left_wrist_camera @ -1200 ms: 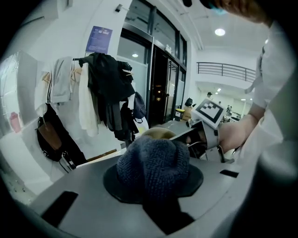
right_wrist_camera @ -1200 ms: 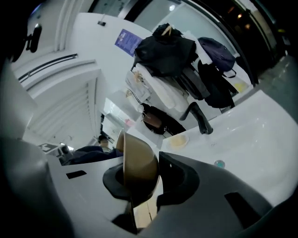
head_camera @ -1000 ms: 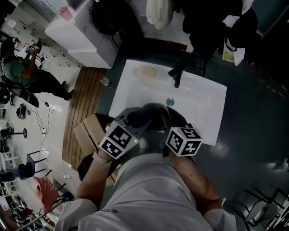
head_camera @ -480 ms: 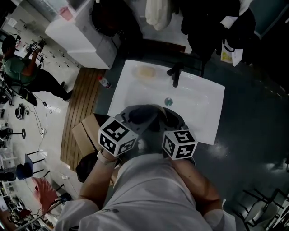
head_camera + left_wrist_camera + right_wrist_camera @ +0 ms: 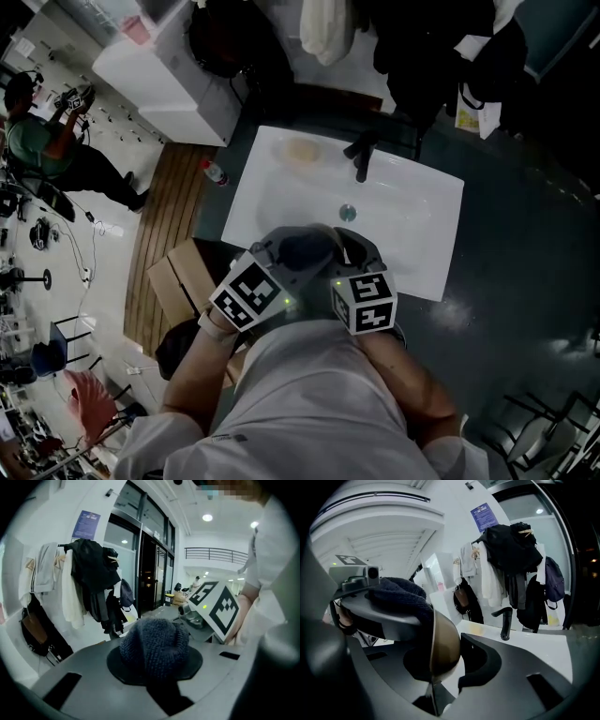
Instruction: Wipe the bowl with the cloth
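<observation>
The bowl [image 5: 443, 641], brown and turned on edge, sits gripped by its rim in my right tongs [image 5: 445, 660], over the near edge of the white basin [image 5: 417, 230], close to my body. The dark knitted cloth [image 5: 154, 644] is bunched in my left tongs [image 5: 157, 670], whose jaws have just been closing and are now narrow, pinching the cloth between them. In the right gripper view the cloth lies against the bowl's open side, touching its rim. A black tap [image 5: 363, 157] stands at the basin's far edge. Coats [image 5: 91, 581] hang on the wall beyond it. A cardboard box [image 5: 183, 277] sits on the floor to my left.
</observation>
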{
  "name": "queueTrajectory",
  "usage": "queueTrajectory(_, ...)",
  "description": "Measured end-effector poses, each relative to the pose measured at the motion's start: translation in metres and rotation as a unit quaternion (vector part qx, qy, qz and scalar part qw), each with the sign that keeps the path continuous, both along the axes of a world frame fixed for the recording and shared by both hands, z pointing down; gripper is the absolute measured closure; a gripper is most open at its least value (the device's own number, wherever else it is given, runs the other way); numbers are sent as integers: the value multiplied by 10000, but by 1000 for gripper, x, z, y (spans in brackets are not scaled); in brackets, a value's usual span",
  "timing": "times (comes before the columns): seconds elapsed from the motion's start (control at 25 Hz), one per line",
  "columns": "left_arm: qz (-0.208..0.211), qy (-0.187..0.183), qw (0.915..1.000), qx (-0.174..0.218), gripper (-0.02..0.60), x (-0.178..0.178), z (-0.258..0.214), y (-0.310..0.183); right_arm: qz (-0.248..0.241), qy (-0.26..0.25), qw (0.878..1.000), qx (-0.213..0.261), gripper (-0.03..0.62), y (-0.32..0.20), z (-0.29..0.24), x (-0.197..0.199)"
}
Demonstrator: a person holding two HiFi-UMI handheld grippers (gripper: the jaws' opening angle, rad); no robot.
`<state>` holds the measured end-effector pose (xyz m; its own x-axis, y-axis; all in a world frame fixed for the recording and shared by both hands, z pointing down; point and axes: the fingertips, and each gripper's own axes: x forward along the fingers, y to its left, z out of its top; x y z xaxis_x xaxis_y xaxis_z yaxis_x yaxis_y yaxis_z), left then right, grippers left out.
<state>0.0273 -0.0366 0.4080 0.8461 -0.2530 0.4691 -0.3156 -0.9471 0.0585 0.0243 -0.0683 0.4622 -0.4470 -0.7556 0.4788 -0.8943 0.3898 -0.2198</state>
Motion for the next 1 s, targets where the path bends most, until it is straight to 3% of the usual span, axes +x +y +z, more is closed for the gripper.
queueTrajectory(0.12, 85, 65, 9999, 12, 503, 2, 0, 1, -22, 130, 9999, 44, 503, -1, 0, 2)
queueTrajectory(0.28, -559, 213, 9974, -399, 505, -8, 10, -17, 267, -53, 9996, 102, 503, -6, -5, 9)
queueTrajectory(0.4, -759, -212, 9968, -151, 505, -15, 24, -21, 438, -163, 9987, 198, 505, -9, -12, 14)
queueTrajectory(0.48, -856, -309, 9957, -157, 505, -17, 31, -20, 508, -240, 9982, 225, 504, -10, -14, 15)
queueTrajectory(0.8, -846, 76, 9887, -1234, 505, -11, 52, -2, 876, -500, 9944, 299, 505, -13, -19, 27)
queueTrajectory(1.0, -578, 384, 9840, -1638, 505, -1, 48, 8, 884, -675, 9933, 308, 505, -12, -20, 26)
